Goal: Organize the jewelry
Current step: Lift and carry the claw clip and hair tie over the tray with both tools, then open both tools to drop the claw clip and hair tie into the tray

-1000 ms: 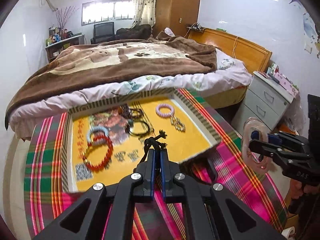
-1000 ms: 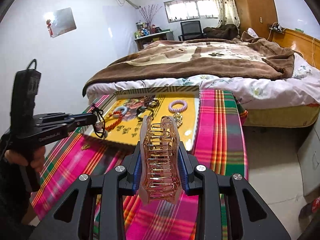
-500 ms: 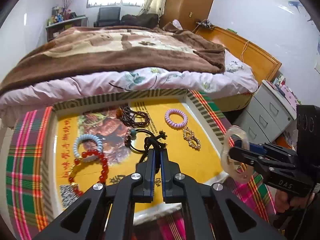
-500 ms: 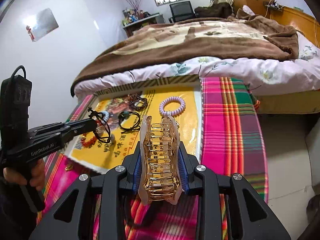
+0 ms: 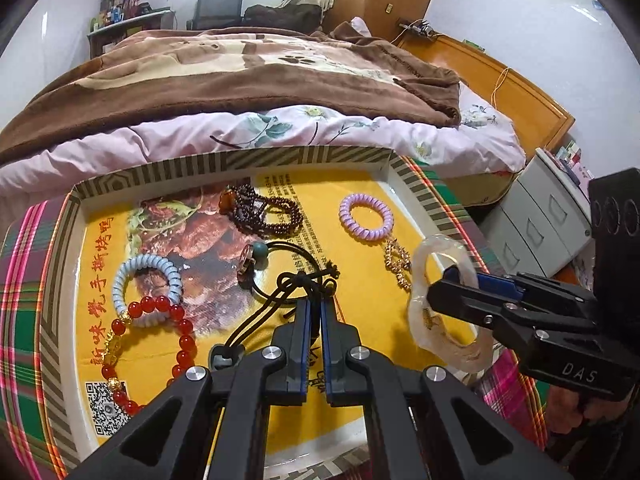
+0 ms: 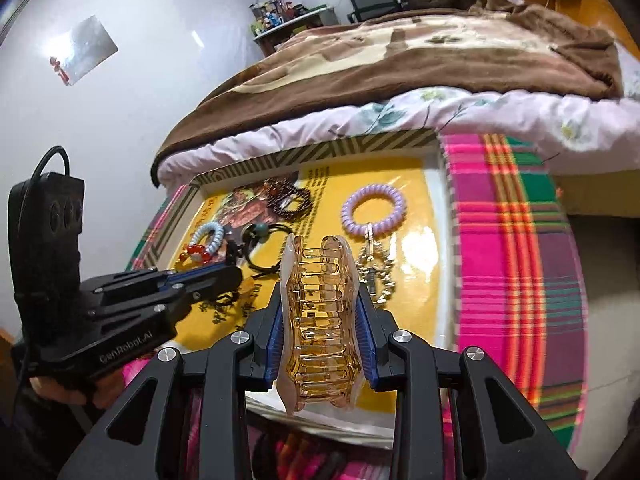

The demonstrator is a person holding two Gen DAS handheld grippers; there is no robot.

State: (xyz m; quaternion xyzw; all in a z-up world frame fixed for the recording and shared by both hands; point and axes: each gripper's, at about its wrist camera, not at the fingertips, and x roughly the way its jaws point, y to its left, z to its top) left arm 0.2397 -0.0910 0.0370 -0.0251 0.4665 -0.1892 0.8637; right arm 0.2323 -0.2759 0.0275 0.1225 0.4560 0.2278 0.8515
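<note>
Left gripper (image 5: 313, 304): fingers nearly together, pinching a thin black knotted cord (image 5: 304, 284) whose loops trail back down the left finger. Just beyond its tips lies a black cord ring with a teal bead (image 5: 259, 255); further out, a coiled heap of small dark-red beads (image 5: 266, 212). Left of the fingers: a pale blue spiral coil band (image 5: 146, 290) touching a string of glossy red round beads (image 5: 180, 344).

Right gripper (image 6: 320, 312): fingers part-open, clamped on a translucent amber hair claw (image 6: 318, 320), ribbed teeth interlocked, standing upright between the blue pads. Ahead and right of its tips: lilac spiral coil band (image 6: 374, 210) with a gold chain (image 6: 376, 268).

All sit in a shallow yellow glossy tray (image 5: 240, 162), striped rim, on plaid cloth (image 6: 512, 240).
</note>
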